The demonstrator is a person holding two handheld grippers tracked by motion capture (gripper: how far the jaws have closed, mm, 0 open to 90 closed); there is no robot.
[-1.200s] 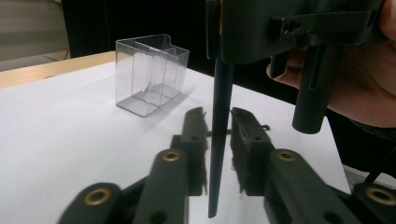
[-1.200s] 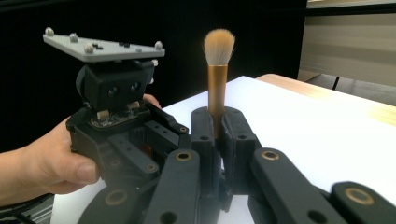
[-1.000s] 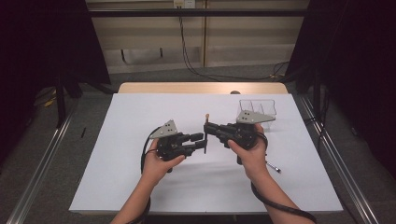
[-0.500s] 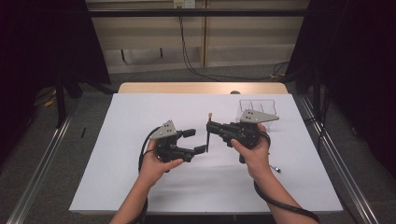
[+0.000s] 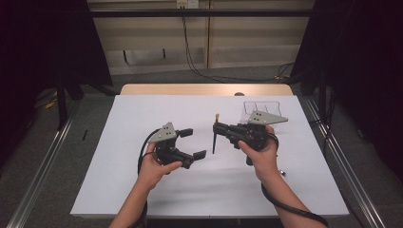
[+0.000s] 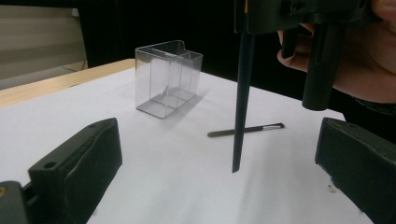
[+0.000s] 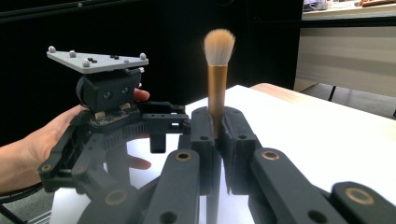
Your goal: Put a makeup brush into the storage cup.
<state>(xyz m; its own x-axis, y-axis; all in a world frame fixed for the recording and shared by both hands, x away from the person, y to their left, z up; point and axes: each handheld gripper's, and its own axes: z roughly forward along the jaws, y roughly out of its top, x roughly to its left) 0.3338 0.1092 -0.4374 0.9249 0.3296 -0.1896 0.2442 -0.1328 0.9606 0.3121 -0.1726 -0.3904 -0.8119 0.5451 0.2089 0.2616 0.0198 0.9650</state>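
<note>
A makeup brush (image 7: 218,70) with a copper ferrule, pale bristles and a long black handle (image 6: 241,93) stands upright, and my right gripper (image 5: 219,128) (image 7: 217,123) is shut on it just below the ferrule. The handle's tip hangs a little above the white table. My left gripper (image 5: 192,143) (image 6: 219,149) faces the brush from the left with its jaws wide open and nothing between them. A clear plastic container (image 6: 167,77) (image 5: 259,107) with dividers stands behind the right gripper. A smaller dark brush (image 6: 246,130) lies flat on the table beyond the handle.
A white sheet covers the table (image 5: 142,109), with a strip of bare wood (image 5: 204,89) along the far edge. The small brush (image 5: 281,173) lies beside the right wrist. Cables trail from both grippers toward the near edge.
The left gripper has opened, let go of the brush and drawn back left. The right gripper keeps the brush and has shifted slightly right.
</note>
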